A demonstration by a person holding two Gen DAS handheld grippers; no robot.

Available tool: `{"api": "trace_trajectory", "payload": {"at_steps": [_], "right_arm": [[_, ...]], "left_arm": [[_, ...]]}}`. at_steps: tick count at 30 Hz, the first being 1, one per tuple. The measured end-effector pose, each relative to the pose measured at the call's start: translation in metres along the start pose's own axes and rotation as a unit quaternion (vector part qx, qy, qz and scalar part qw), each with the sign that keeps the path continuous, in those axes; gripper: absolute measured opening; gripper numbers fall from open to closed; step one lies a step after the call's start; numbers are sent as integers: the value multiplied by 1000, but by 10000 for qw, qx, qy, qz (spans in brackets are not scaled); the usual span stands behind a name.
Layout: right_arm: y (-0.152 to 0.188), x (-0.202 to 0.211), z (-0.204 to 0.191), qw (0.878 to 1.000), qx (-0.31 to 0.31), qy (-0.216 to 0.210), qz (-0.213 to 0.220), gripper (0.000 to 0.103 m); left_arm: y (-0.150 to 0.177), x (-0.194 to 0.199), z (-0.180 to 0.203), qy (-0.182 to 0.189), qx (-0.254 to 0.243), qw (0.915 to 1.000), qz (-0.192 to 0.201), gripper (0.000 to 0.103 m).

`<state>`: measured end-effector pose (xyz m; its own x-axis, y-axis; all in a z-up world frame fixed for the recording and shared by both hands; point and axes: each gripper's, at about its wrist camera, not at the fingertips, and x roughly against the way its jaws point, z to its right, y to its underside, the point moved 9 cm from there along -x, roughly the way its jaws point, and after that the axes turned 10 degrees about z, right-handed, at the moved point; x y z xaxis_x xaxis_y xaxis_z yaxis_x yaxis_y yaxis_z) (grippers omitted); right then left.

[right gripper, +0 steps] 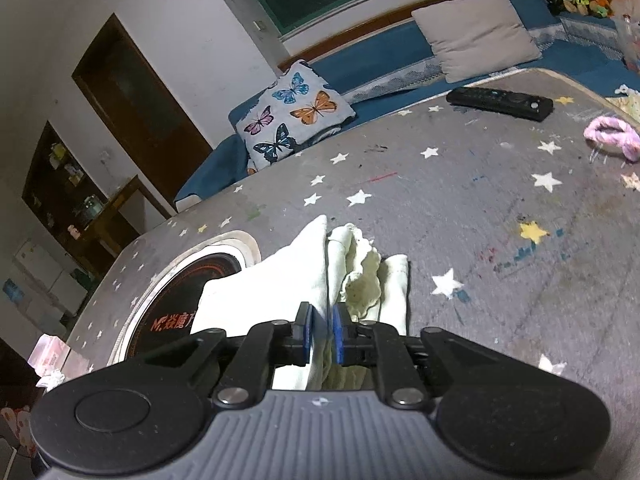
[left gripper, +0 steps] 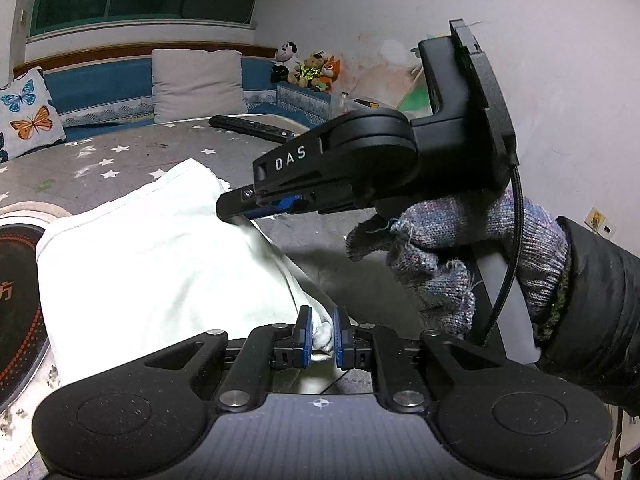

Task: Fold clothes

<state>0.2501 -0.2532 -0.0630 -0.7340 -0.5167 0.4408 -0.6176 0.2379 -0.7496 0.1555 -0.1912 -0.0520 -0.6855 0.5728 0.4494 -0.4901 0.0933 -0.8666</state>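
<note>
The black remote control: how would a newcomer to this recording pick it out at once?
Start from the grey star-printed table cover and look to its far edge, just before the blue bench with the plain grey cushion. The remote control lies flat there, the only long, black, hard-edged bar; the pink fabric loop nearby is soft and curved.

My left gripper point(left gripper: 322, 334) is matt black plastic with blue ribbed pads — pinching soft, creased white cloth point(left gripper: 152, 260). Beside that cloth, the star-printed table cover point(right gripper: 440, 184) looks dull, stained — my glove point(left gripper: 460, 248) coarse knit.

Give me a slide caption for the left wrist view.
Both tools pinch a pale garment on the star-print table.
</note>
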Motion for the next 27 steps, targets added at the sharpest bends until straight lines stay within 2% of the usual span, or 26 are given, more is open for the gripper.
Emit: {"api": "trace_trajectory", "payload": {"at_steps": [3,7,10,11,14,17,19,21,27], "right_arm": [[-2,-3,-1,10000,-9,-36,0,23],[0,-9,-1,10000,-15,-68,-52,24],[1,-11,-1,9999,-28,-97,-63,21],[1,-11,-2,9999,-42,-107,-52,13],[-1,-10,-4,9999,-19,-134,-26,8],[-2,-8,-7,9999,14,-161,-1,8],[-3,-8,-8,9999,31,-166,9,7],[-3,-9,-8,9999,37,-150,3,7],[-3,-8,-7,9999,34,-148,-11,7]], "left_arm": [[4,7,3,6,-1,10000,5,11],[6,10,4,6,-10,10000,17,11],[6,12,5,-5,-39,10000,28,12],[6,15,6,-13,-61,10000,43,12],[6,21,8,-56,-151,9998,114,13],[8,29,10,-107,-284,9994,170,15],[11,33,14,-110,-384,9990,184,26],[13,36,18,-119,-515,9984,206,31],[17,32,24,-205,-816,9963,173,34]]}}
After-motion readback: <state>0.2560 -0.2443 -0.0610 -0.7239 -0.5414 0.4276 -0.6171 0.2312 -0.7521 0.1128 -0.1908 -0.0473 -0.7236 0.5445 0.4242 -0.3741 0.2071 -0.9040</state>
